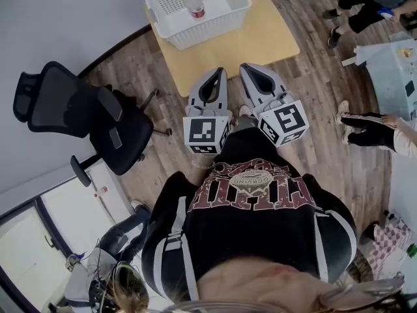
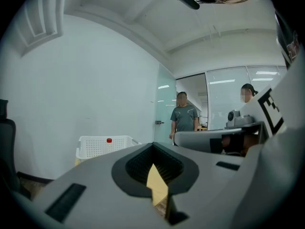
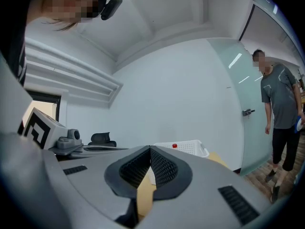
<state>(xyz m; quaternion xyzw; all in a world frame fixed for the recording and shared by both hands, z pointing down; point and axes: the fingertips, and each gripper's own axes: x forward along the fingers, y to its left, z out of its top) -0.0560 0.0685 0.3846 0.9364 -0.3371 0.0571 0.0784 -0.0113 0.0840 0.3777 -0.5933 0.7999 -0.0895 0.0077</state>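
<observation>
Bottle (image 1: 193,2) — red-capped, upright in the white basket (image 1: 210,31) at the surface's (image 1: 260,39) far left corner — lies ahead of the left claw (image 1: 219,72) and right claw (image 1: 245,67), both closed, empty; left nearer.

A wooden table (image 1: 264,41) bears a white basket (image 1: 210,34).

Left claw (image 1: 217,72), right claw (image 1: 247,68): side by side, jaws together.

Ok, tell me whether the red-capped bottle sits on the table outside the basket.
No, the red-capped bottle is inside the white basket, which stands on the wooden table.
</observation>
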